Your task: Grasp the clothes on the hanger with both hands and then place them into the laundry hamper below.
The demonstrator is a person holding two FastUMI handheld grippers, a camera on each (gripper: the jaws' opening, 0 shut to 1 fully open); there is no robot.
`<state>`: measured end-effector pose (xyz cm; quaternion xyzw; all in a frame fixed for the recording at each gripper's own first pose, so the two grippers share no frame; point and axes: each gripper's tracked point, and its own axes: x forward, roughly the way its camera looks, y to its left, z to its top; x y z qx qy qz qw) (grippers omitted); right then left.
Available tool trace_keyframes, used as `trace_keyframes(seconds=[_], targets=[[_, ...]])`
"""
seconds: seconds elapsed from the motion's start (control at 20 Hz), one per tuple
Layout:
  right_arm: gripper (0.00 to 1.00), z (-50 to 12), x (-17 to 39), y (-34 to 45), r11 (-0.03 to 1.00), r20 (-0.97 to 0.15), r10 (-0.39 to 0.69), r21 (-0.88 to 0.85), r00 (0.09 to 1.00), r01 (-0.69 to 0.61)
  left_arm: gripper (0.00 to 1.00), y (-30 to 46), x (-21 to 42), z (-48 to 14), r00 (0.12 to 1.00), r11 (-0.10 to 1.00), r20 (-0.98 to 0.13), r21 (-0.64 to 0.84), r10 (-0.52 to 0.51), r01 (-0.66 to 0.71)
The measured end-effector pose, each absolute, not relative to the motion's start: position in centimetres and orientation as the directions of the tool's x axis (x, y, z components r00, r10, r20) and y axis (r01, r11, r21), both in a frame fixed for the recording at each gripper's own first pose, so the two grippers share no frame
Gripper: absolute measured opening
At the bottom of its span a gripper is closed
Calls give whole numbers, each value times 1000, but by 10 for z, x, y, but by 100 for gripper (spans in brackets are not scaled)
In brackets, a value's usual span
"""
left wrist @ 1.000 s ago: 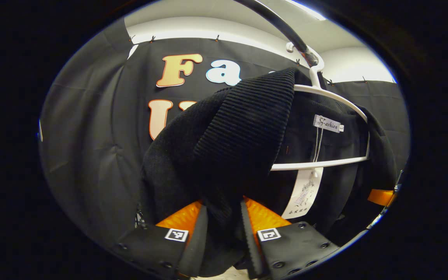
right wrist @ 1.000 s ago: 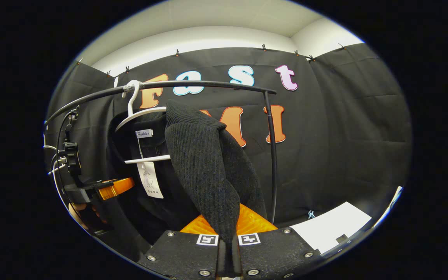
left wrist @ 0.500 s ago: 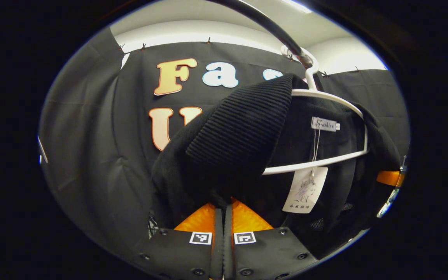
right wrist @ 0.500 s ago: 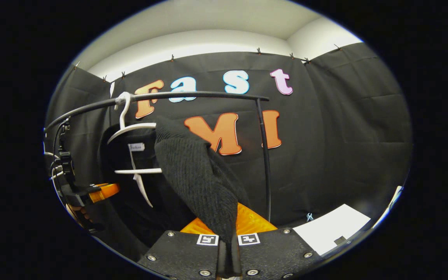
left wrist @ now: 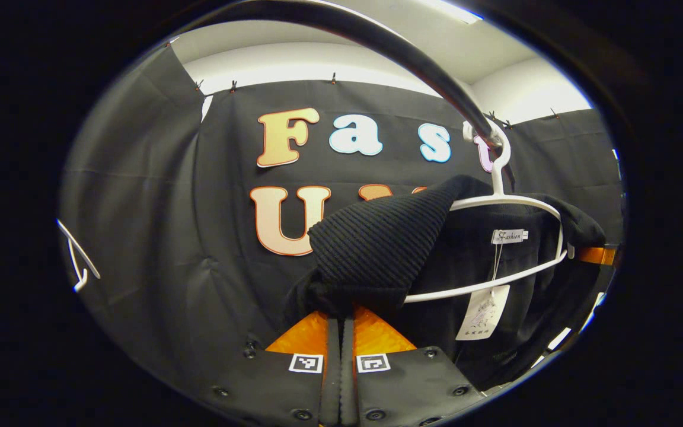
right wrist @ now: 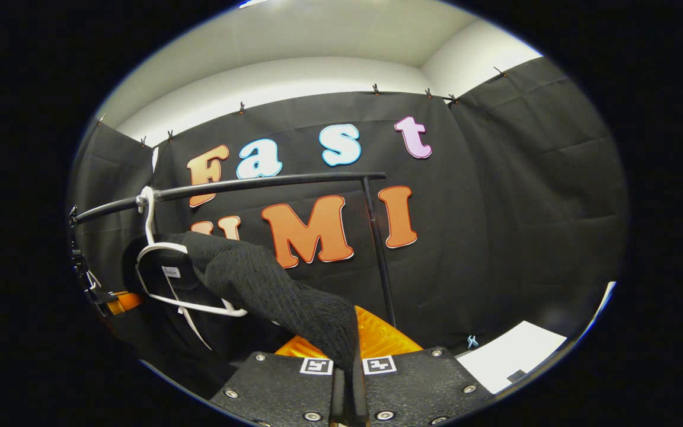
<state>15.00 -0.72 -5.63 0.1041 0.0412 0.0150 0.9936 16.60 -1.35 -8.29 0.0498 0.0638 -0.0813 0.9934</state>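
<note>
A black knit garment [left wrist: 377,249] hangs on a white hanger [left wrist: 513,204] hooked over a black rail [left wrist: 412,77]. My left gripper [left wrist: 340,323] is shut on the garment's near shoulder, which is pulled toward me off the hanger's end. In the right gripper view the same garment [right wrist: 270,287] stretches from the hanger [right wrist: 158,252] down to my right gripper [right wrist: 348,350], which is shut on its other shoulder. Farther off at the left edge of that view is the left gripper [right wrist: 117,301]. A paper tag [left wrist: 484,311] dangles inside the collar.
The black rail [right wrist: 246,185] runs across and ends at an upright post [right wrist: 380,261]. A white sheet [right wrist: 510,356] lies low at the right. A thin white hook shape [left wrist: 77,261] sits at the left edge of the left gripper view.
The left gripper shut on the garment's shoulder. Both grippers have drawn back and outward, stretching the garment sideways off the hanger's ends; the hanger looks smaller and farther.
</note>
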Motion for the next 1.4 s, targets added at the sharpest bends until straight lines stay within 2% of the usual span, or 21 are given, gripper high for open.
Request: trace_keyframes(seconds=[0.35,0.4,0.5,0.55,0.6,0.9,1.4], targets=[[4,-58,200,-16,955,-64,146,269,987,-124,7,-8,161,-75,984,987,-122,79,-131,142],[4,-61,208,-15,951,-62,163,277,985,-140,10,-6,161,-73,985,988,-121,80,-123,133],[4,-69,220,-16,937,-67,188,313,980,-158,7,-2,161,-69,988,991,-118,78,-102,112],[4,-77,227,-18,930,-78,193,333,978,-157,10,0,161,-66,989,992,-114,75,-90,99],[4,-86,233,-19,923,-92,202,350,975,-158,7,3,163,-64,991,994,-110,75,-76,85],[4,-150,248,-10,888,-156,253,428,955,-166,7,20,153,-58,995,995,-95,91,-35,44],[4,-257,229,29,843,-297,347,515,889,-157,7,21,129,-83,992,996,-129,90,-10,22]])
